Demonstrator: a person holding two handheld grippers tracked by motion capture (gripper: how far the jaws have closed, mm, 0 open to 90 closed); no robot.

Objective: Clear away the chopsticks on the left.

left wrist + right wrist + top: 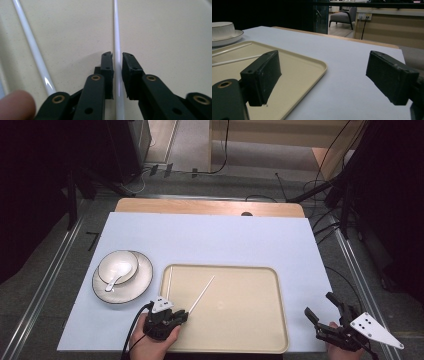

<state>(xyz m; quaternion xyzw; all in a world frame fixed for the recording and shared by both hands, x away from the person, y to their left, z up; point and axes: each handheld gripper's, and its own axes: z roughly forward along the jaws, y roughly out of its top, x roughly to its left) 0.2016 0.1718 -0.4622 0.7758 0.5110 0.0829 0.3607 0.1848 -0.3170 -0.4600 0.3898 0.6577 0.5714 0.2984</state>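
Two white chopsticks lie on a beige tray [280, 320]. My left gripper [184, 315] is low over the tray's front left part, with its jaws on either side of the near end of the slanted chopstick [202, 294]. In the left gripper view that chopstick [115, 30] runs between the pads of the left gripper [117, 56]. A thin gap shows beside it, so the jaws are barely open. The second chopstick [30, 42] lies apart, to the left. My right gripper [319, 304] hovers wide open over the table, right of the tray, holding nothing.
A white bowl [118, 265] with a white spoon [116, 277] in it sits on a plate [140, 282] left of the tray. In the right gripper view the tray's corner [322, 66] lies between the jaws of the right gripper [323, 57]. A fingertip [15, 105] shows at the lower left.
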